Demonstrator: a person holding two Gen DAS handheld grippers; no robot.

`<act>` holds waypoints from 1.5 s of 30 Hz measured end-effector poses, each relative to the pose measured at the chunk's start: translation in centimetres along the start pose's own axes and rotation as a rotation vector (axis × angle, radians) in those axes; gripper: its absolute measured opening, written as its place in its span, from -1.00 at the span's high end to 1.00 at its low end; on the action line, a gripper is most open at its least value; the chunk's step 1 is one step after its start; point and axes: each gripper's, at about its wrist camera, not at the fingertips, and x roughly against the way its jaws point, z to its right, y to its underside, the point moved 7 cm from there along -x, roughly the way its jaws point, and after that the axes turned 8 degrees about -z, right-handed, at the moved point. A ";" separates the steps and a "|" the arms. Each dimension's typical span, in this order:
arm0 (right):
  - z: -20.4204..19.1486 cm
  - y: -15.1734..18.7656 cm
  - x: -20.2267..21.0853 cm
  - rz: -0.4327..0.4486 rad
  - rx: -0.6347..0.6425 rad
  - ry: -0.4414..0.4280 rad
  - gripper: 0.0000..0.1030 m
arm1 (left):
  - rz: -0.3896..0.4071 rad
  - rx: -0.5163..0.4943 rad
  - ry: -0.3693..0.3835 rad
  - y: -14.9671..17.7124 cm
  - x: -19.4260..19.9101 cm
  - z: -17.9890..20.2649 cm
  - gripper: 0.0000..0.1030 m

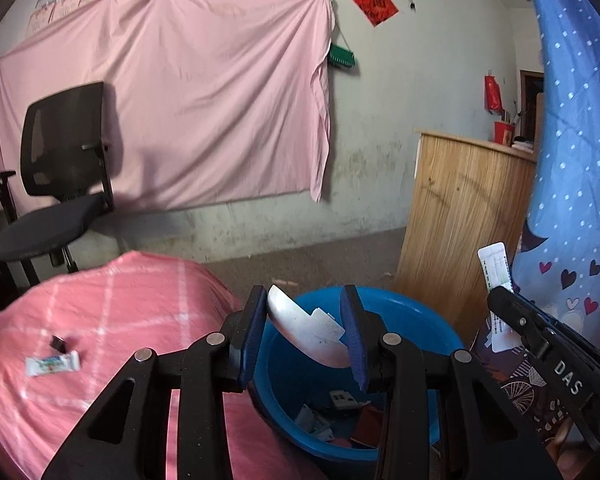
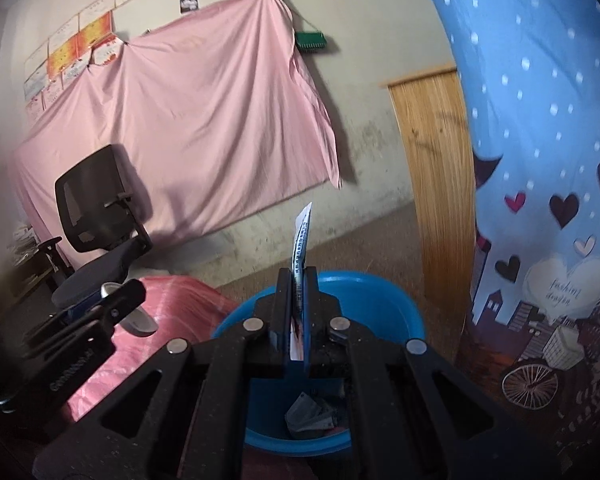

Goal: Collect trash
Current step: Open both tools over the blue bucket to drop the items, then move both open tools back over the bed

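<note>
The left tool (image 1: 306, 332) clamps a light, stiff silver-white curved scrap (image 1: 300, 326); the right tool (image 2: 298, 300) pinches a thin, floppy paper strip (image 2: 301, 240) above the blue plastic basin (image 1: 420, 320).

A lived-in bedroom in a home. A bed under a pink checked cover (image 1: 112, 320) lies left of the claw, a black mesh office chair (image 1: 60, 172) beyond it. A pink sheet (image 1: 172, 104) hangs on the stained plaster wall ahead, with a red paper square (image 1: 371, 0) pinned above. A blue heart-printed curtain (image 1: 572, 160) drapes right.
</note>
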 end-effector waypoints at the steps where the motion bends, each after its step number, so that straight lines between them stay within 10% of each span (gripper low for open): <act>1: 0.2 0.2 -0.3 -0.014 -0.006 -0.002 0.66 | -0.015 0.006 0.007 0.2 -0.6 0.1 0.37; 26: 2.4 1.5 -3.0 -0.142 -0.076 0.007 0.50 | -0.153 0.074 0.091 1.8 -3.7 -0.9 0.19; 45: -4.0 -0.5 0.6 0.066 0.057 -0.060 -0.90 | 0.078 0.248 -0.039 0.1 5.2 -10.5 -0.96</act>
